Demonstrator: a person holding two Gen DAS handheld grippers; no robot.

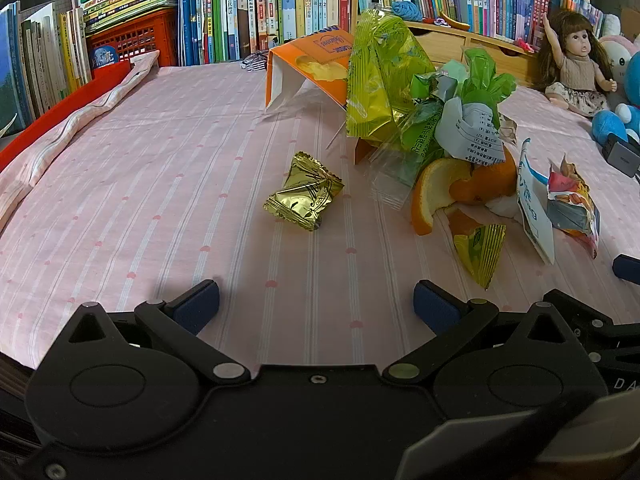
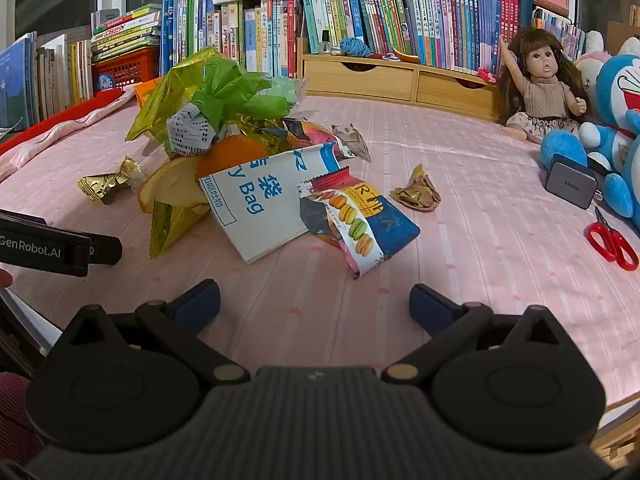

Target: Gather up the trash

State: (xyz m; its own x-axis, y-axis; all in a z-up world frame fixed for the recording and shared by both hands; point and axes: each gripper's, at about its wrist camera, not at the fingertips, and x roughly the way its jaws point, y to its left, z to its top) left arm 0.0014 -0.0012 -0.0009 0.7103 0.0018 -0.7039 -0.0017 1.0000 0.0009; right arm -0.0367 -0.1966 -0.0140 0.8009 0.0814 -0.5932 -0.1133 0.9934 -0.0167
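From the left wrist view, the left gripper (image 1: pixel 316 300) hangs over the pink striped cloth-covered table (image 1: pixel 160 200) with its blue-padded jaws spread wide and nothing between them — released, tilted down toward the crumpled gold foil candy wrapper (image 1: pixel 303 194), which lies alone ahead of it. That wrapper sits apart from the main heap, likely the easiest first pick. To its right the litter is piled together: a tall yellow-green cellophane bag (image 1: pixel 376 76) leaning on an orange cardboard snack box (image 1: pixel 316 66), curled orange fruit peel (image 1: pixel 460 188) below them, and a white paper bag with blue print (image 1: pixel 534 208) at the edge.

From the right wrist view, the right gripper (image 2: pixel 314 300) is likewise released and empty, aimed at a torn macaron-printed foil packet (image 2: pixel 356 220) lying flat just ahead. A small crushed brown wrapper (image 2: pixel 418 194) rests apart to the right. The brown-haired doll (image 2: pixel 540 88), blue plush toy (image 2: pixel 616 120) and red-handled scissors (image 2: pixel 612 240) sit along the far side, evidently belongings and not rubbish
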